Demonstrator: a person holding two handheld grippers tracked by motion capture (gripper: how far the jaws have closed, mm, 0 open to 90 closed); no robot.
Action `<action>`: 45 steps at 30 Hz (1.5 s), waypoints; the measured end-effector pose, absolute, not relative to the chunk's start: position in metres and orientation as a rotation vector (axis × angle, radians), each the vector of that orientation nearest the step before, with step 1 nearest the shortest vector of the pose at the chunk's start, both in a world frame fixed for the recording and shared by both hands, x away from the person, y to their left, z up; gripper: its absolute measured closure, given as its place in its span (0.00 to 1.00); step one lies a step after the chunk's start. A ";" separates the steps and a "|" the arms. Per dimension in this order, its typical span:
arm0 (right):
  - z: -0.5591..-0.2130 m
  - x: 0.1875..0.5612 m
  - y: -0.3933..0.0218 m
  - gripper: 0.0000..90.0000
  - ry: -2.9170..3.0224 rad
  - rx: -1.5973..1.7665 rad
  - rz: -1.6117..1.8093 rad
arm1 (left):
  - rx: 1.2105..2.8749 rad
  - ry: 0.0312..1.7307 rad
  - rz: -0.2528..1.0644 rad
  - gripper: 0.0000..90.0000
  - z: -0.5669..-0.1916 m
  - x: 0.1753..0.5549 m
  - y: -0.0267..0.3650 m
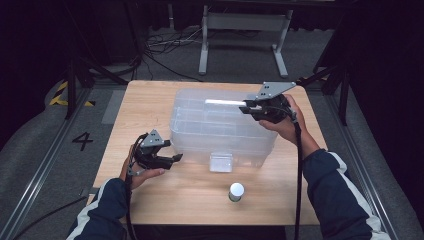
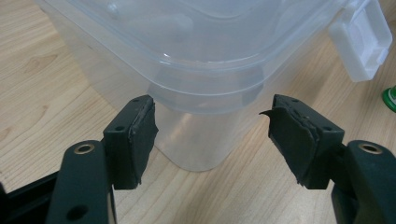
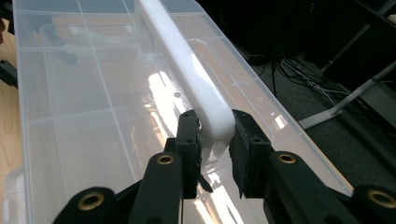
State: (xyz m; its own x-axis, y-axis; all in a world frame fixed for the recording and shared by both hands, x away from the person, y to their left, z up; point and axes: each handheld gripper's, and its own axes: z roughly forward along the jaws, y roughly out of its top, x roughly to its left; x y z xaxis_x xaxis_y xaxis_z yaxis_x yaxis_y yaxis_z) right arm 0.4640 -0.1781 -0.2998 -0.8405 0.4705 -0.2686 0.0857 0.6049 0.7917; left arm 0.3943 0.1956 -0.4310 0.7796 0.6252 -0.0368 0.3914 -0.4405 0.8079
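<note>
Clearly the clear plastic box (image 1: 222, 127) sits on the middle of the tabletop (image 1: 150, 200) toward its far edge, with the right gripper (image 3: 215, 140) closed on the end of the white handle bar (image 3: 187, 70) across its lid, while the left gripper (image 2: 212, 135) stands open, jaws either side of the box's near-left corner without touching. It looks light, fairly stiff and slick, so the handle seems the surest hold. Its contents blur behind cloudy walls, and the front latch (image 1: 220, 162) and the small white-capped bottle (image 1: 236, 191) near the tabletop's near edge are hard to read.
</note>
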 end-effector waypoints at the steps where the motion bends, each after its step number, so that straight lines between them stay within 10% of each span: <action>1: -0.299 0.464 -0.178 0.83 2.380 0.443 1.139 | 2.092 0.753 0.344 0.36 -0.431 0.395 0.196; 45: -0.286 0.478 -0.178 0.82 2.412 0.519 1.148 | 2.072 0.776 0.451 0.53 -0.408 0.382 0.229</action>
State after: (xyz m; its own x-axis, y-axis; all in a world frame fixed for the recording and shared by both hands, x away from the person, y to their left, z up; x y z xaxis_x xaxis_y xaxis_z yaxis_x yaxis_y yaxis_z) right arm 0.4780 -0.1776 -0.2858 -0.8434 0.4957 -0.2074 0.1517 0.5899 0.7931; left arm 0.3821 0.2291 -0.4079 0.7420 0.6695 0.0338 0.3607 -0.4412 0.8217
